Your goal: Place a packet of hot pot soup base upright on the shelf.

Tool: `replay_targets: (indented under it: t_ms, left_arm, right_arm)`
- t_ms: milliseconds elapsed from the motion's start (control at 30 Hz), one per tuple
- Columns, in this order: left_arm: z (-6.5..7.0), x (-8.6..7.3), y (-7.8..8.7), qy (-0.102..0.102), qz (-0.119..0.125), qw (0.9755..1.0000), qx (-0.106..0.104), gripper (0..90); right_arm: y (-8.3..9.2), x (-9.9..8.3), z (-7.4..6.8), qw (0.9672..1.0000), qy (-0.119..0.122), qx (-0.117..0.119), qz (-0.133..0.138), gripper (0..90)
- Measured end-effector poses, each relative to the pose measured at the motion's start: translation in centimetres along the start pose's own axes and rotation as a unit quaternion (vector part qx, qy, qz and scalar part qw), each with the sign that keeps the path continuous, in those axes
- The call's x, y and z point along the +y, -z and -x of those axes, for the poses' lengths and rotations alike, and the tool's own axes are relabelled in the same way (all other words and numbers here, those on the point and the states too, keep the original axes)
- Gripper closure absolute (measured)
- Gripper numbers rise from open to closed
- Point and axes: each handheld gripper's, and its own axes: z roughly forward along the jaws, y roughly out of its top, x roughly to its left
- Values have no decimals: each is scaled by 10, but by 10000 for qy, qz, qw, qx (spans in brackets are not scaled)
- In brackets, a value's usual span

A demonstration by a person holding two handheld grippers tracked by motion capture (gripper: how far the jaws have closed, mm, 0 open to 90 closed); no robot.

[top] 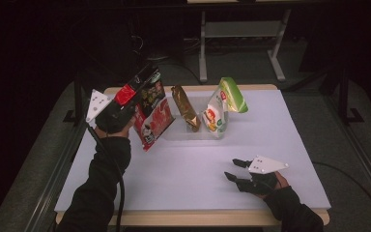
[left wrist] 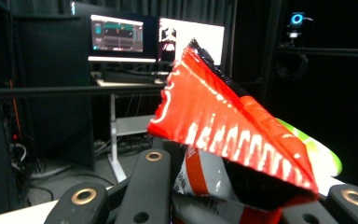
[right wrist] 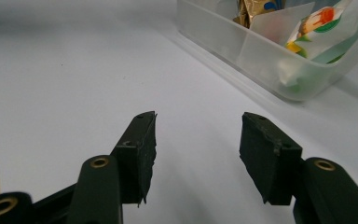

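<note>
The left gripper (top: 140, 92) is raised above the far left part of the desk (top: 183, 169), its jaws closed on a red and black snack bag (top: 150, 113). The bag hangs tilted from the jaws, its lower corner just above the white desk surface, beside the left end of a clear plastic bin (top: 181, 131). In the left gripper view the bag's crimped red top edge (left wrist: 223, 126) stands up between the black jaws, with the white and orange part of the pack below it; the pads press on the bag, though the exact contact is partly hidden by the foil.

The clear plastic bin sits at the middle of the desk's far half. A gold-brown packet (top: 185, 107) stands upright in it, leaning a little, and a white and green pouch (top: 222, 107) stands at its right end, its green top bent over. The red bag is outside the bin, close to the gold-brown packet but apart from it.

The right gripper (top: 233, 170) rests low over the near right part of the desk, pointing left, well apart from the bin. Its jaws stand open with nothing between them; in the right gripper view the bare white desk shows through the gap, and the bin's wall (right wrist: 261, 56) lies ahead to the upper right with the white and green pouch (right wrist: 321, 23) inside.

A dark sleeve covers each forearm.
</note>
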Motion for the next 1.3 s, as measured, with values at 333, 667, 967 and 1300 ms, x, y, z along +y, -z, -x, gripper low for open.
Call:
replay_targets:
  t_ms: [333, 667, 967, 1300]
  left_arm:
    - [7, -3, -47, 248, -135, 9981, 551, 772]
    - [26, -12, -89, -41, -272, 9952, 934, 770]
    - [24, -48, -105, 107, -101, 9952, 963, 761]
    - [26, -68, -102, -224, -231, 9968, 735, 756]
  right_arm:
    - [2, -2, 1, 10000, 34, 1, -5, 448]
    - [0, -1, -3, 9999, 131, 54, -19, 445]
    - [1, -2, -3, 9998, 203, 72, 1, 464]
    - [2, 0, -3, 9997, 217, 70, 35, 457]
